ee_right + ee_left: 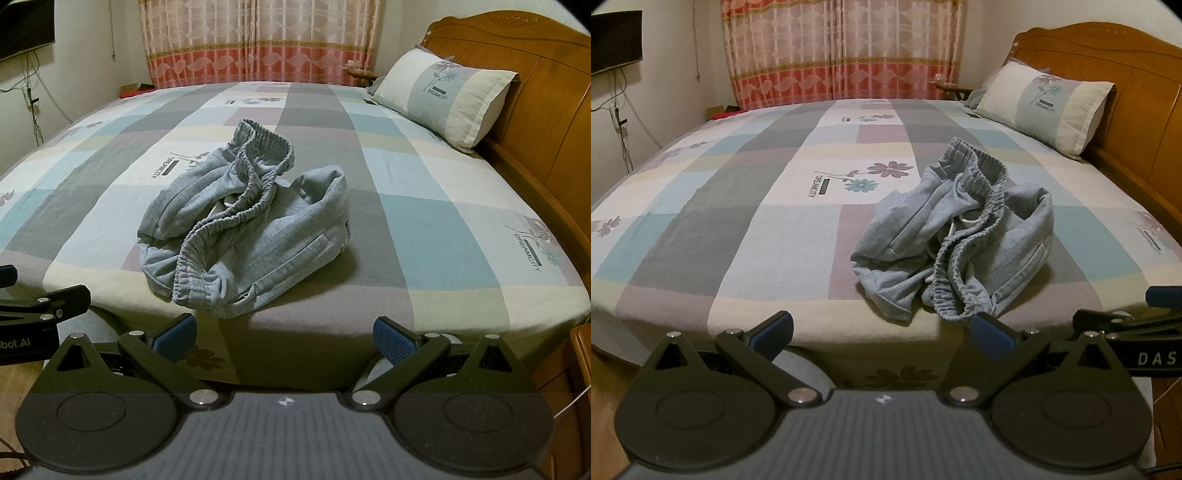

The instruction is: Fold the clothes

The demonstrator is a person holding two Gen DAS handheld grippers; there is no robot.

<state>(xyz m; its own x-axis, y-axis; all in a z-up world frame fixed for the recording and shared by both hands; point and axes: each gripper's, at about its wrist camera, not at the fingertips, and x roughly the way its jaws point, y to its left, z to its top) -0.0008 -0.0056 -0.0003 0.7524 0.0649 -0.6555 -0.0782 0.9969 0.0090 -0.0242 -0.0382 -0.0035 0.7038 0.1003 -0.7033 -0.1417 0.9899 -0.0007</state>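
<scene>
Bedroom, patchwork-sheet bed [775, 236] ahead of us. Our left gripper [884, 334] has its fingers [991, 338] spread wide, holding nothing, hovering at the bed's near edge. Our right gripper [284, 338] is the same: fingers [175, 338] apart and empty, off the near edge. Grey shorts [251, 236] lie crumpled in a heap on the bed near that edge, elastic waistband up, untouched by either gripper. Pillow [443, 96] sits at the far right corner against the wooden headboard [535, 74]; curtain [842, 51] behind.
</scene>
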